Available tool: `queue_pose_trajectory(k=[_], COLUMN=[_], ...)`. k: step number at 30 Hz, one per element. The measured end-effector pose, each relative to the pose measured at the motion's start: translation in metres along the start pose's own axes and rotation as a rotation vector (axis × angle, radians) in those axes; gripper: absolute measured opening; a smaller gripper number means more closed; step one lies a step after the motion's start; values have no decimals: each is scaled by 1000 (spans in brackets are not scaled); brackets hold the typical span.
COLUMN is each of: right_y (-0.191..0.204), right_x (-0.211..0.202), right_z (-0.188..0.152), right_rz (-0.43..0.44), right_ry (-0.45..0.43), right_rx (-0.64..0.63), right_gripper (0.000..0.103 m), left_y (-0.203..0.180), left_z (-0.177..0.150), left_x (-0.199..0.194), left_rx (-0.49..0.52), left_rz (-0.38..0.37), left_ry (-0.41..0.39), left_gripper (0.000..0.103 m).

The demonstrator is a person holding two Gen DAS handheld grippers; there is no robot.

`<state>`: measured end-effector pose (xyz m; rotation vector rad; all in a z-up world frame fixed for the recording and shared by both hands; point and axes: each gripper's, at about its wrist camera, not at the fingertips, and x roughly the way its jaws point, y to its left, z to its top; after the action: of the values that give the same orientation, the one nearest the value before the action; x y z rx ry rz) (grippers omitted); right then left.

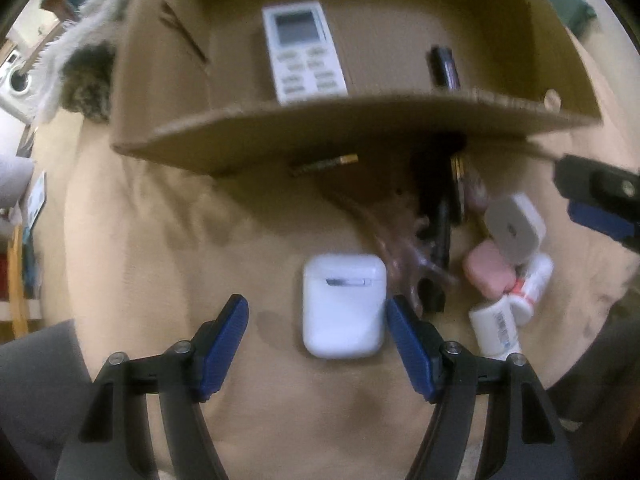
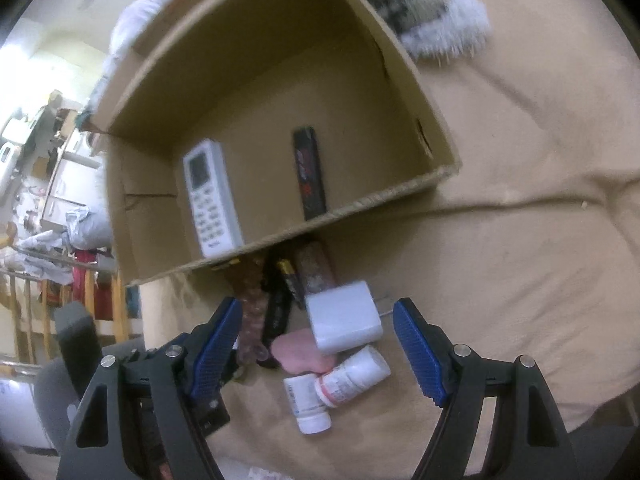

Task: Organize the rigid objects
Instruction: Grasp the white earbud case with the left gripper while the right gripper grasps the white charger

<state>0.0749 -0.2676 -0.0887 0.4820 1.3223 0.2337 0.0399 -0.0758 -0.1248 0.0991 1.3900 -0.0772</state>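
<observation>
I see my left gripper [image 1: 318, 322] with the jaws spread wide, one on each side of the white earbud case [image 1: 343, 305]. The right pad [image 1: 408, 344] is just beside the case edge, maybe touching it; the left pad has a clear gap. The case lies flat on the tan bed cover [image 1: 160, 240], near the front wall of the cardboard box [image 1: 320, 128].

My right gripper [image 2: 318, 334] is also spread wide and holds nothing. Between its fingers sits the white wall charger [image 2: 344, 318], apart from both pads, resting on the pink case [image 2: 298, 350]. Just below lie two white pill bottles [image 2: 340, 384], touching each other. A battery [image 2: 290, 276] and some dark objects are crowded against the box front wall.

Inside the box I see a white remote control [image 2: 210, 196] and a black device [image 2: 308, 172], well apart. The right side of the cover, past the right finger, is open fabric with folds.
</observation>
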Motion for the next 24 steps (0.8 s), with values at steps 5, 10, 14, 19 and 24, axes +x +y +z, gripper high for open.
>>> queue_pose_trajectory(k=[5, 10, 14, 19, 24], right_y=[1, 9, 26, 28, 29], right_x=[35, 53, 47, 45, 47], right_z=[0, -3, -9, -9, -11], right_rz=[-88, -152, -163, -167, -163], right_ry=[92, 116, 86, 74, 75], right_rx=[-46, -112, -197, -185, -189], right_gripper=[78, 64, 63, 43, 43], left_y=[-3, -8, -5, 6, 11], left_z=[5, 7, 6, 5, 3], left_x=[15, 13, 13, 10, 7], left_rx=[15, 32, 21, 7, -9], left_rz=[3, -10, -16, -5, 4], left_ry=[36, 30, 34, 26, 5], left_gripper=[69, 39, 39, 39, 39])
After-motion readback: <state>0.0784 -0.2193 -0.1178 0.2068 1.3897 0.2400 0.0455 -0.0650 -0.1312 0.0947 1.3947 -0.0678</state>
